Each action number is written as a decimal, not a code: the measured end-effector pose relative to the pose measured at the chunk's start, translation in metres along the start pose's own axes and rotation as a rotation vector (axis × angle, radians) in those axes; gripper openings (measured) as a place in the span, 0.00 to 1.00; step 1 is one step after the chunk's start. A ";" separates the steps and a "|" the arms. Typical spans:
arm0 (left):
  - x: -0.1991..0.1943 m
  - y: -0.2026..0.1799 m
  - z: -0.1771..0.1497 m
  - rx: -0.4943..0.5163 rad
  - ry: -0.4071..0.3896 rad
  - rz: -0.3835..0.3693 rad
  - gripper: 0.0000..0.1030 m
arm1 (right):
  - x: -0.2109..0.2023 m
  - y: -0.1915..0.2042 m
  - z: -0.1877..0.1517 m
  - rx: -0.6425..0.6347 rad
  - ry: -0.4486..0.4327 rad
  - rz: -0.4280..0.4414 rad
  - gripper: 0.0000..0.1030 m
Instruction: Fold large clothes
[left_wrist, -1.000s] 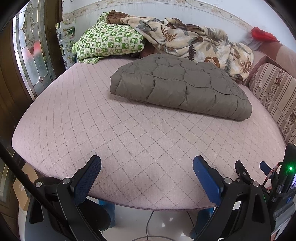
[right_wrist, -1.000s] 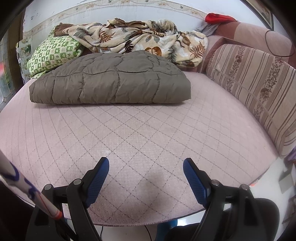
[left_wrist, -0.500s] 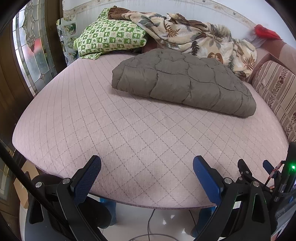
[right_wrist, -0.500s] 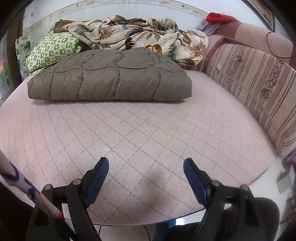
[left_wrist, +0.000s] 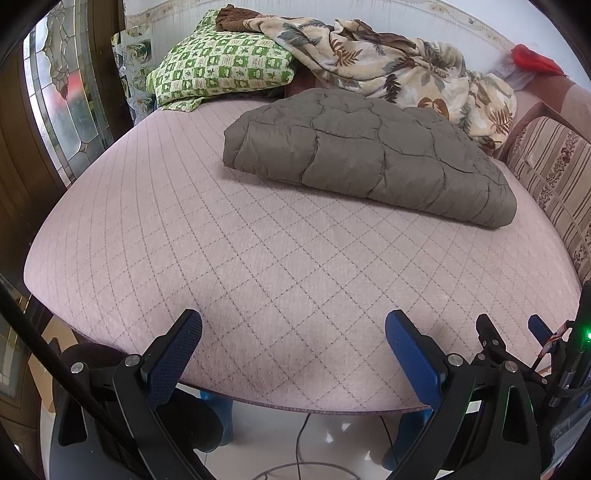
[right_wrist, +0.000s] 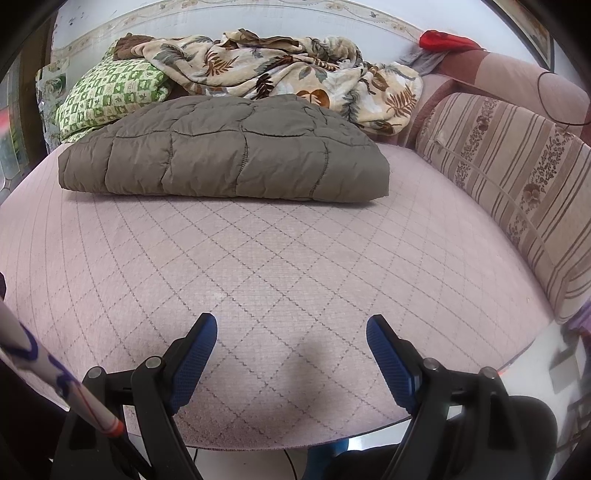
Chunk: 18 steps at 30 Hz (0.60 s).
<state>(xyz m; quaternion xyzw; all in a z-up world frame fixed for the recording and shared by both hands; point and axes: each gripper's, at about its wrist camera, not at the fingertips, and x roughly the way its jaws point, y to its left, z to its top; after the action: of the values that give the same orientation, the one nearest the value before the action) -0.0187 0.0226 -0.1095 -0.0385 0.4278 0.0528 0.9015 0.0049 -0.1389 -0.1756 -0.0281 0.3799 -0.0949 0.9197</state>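
— Where's the jacket?
— Your folded grey quilted jacket (left_wrist: 369, 158) lies on the pink bed (left_wrist: 258, 258), toward its far side.
— And my tongs?
— Your left tongs (left_wrist: 293, 332) and right tongs (right_wrist: 291, 336) hang spread wide and empty over the near edge.

The folded grey-brown quilted coat (right_wrist: 225, 166) hides the lower edge of the crumpled leaf-print blanket (right_wrist: 295, 81), and the striped sofa cushion (left_wrist: 554, 173) is cut off by the frame edge
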 end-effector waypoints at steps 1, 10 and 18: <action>0.000 0.000 0.000 0.000 0.002 0.000 0.96 | 0.000 0.000 0.000 -0.002 -0.001 0.000 0.84; 0.005 -0.001 -0.002 -0.002 0.017 -0.001 0.96 | 0.000 0.005 -0.001 -0.017 -0.005 0.000 0.84; 0.007 -0.002 -0.003 -0.005 0.022 0.001 0.96 | 0.001 0.008 -0.002 -0.025 -0.004 -0.004 0.85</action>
<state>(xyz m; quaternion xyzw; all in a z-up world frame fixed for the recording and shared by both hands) -0.0162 0.0211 -0.1170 -0.0410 0.4377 0.0536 0.8966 0.0053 -0.1313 -0.1792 -0.0403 0.3790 -0.0920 0.9199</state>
